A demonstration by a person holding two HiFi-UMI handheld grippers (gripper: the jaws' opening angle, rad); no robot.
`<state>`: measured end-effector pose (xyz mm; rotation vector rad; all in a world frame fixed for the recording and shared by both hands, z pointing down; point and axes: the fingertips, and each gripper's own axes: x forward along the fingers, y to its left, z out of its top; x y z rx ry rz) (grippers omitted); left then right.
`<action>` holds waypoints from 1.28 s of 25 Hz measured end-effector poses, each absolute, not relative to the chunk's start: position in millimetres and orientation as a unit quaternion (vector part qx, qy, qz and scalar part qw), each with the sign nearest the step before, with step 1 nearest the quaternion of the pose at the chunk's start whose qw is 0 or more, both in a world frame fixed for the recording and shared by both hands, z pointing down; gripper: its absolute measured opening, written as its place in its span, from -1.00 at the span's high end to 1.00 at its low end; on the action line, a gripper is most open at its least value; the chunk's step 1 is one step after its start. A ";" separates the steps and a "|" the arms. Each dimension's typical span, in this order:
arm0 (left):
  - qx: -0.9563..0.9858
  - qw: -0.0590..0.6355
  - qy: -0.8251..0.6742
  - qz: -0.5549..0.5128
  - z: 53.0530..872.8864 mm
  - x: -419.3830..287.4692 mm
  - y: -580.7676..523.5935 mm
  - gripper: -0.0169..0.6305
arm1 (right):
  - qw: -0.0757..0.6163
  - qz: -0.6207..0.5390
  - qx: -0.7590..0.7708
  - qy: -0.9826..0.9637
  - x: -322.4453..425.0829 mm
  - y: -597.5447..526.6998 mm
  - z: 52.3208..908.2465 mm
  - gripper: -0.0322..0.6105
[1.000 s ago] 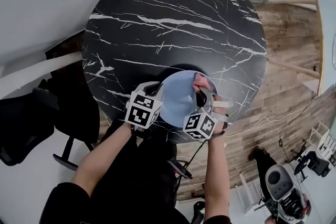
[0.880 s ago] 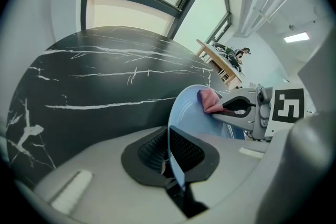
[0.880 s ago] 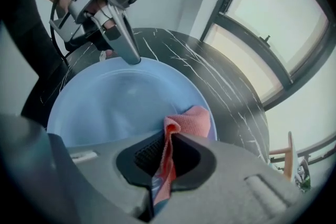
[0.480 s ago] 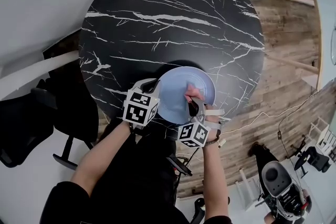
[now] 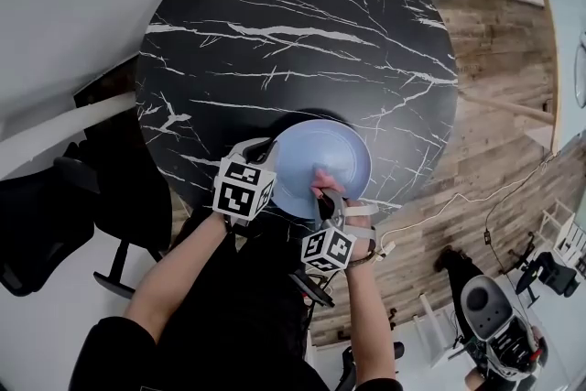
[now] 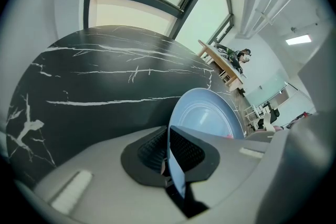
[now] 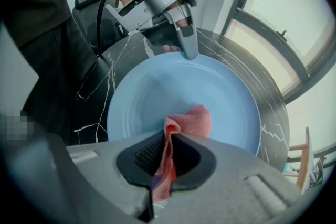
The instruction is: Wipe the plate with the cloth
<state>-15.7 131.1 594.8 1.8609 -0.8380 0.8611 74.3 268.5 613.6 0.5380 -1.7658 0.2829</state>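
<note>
Pinching only the thin rim of the blue plate, the left claw is closed on it with the pads meeting on a narrow strip of the edge. The plate appears to be held at a tilt over the near side of the black marble bench, not lying flat on it. The right claw is clamped on a fold of the pink cloth, whose free end is bunched against the plate's face near the rim closest to the person.

The main risk is leverage. Any firm wiping push lands well away from the left claw's hold, so the smooth plate could twist or slide out of the pads and strike the bench, or go over its near edge. Pressing too steeply could also bring the right claw's hard tips onto the plate, since only a small bunch of cloth stands proud of them. The cloth itself is held by one fold, and a dragging stroke might pull it free.
</note>
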 end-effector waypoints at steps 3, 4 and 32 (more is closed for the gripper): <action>0.751 0.449 -0.339 0.345 594.5 -15.9 130.2 0.89 | 0.597 0.137 0.216 -0.760 71.0 279.4 614.3 0.86; 0.751 0.449 -0.340 0.344 594.4 -15.7 129.9 0.89 | 0.599 0.143 0.208 -0.760 69.7 284.2 614.7 0.86; 0.787 0.380 -0.294 0.386 597.5 -8.2 134.7 0.91 | 0.723 -0.224 0.084 -0.648 116.6 160.1 609.2 0.87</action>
